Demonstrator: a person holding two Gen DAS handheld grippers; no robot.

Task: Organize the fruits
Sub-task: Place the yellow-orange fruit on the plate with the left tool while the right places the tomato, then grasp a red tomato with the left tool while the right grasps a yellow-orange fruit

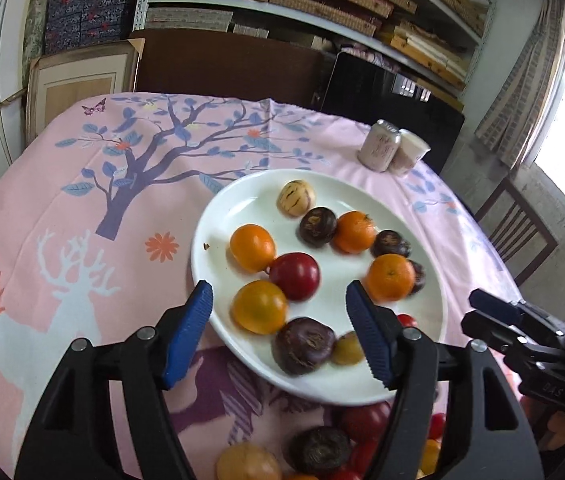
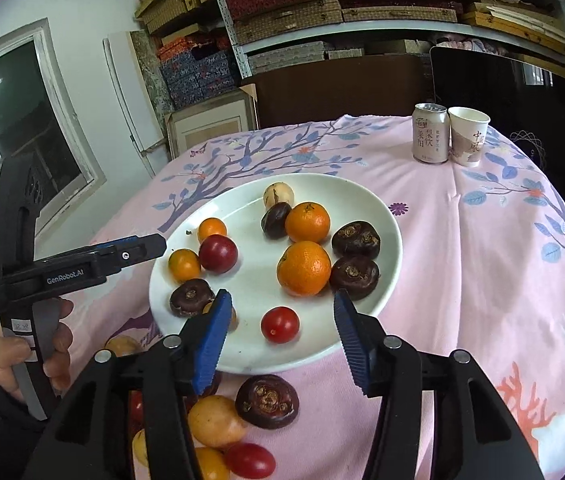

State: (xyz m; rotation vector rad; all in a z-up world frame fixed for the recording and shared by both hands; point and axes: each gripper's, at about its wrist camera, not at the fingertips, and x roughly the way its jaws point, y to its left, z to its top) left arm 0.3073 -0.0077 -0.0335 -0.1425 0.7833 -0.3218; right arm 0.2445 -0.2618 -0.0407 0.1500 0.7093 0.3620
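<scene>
A white plate (image 1: 242, 200) (image 2: 362, 192) on the pink tablecloth holds several fruits: oranges (image 1: 389, 277) (image 2: 304, 267), dark water chestnuts (image 1: 303, 345) (image 2: 355, 239), a red plum (image 1: 294, 275) (image 2: 218, 253), a pale striped fruit (image 1: 295, 197) (image 2: 278, 195) and a red cherry tomato (image 2: 280, 324). More loose fruit (image 1: 318, 449) (image 2: 267, 401) lies on the cloth at the plate's near edge. My left gripper (image 1: 278, 304) is open and empty over the plate's near-left rim. My right gripper (image 2: 282, 308) is open and empty just above the cherry tomato.
A drink can (image 1: 379, 145) (image 2: 430, 133) and a paper cup (image 1: 408, 152) (image 2: 468, 135) stand at the table's far right. A dark chair back (image 1: 222, 68) and shelves with boxes (image 2: 322, 8) are behind the table. A wooden chair (image 1: 518, 232) stands to the right.
</scene>
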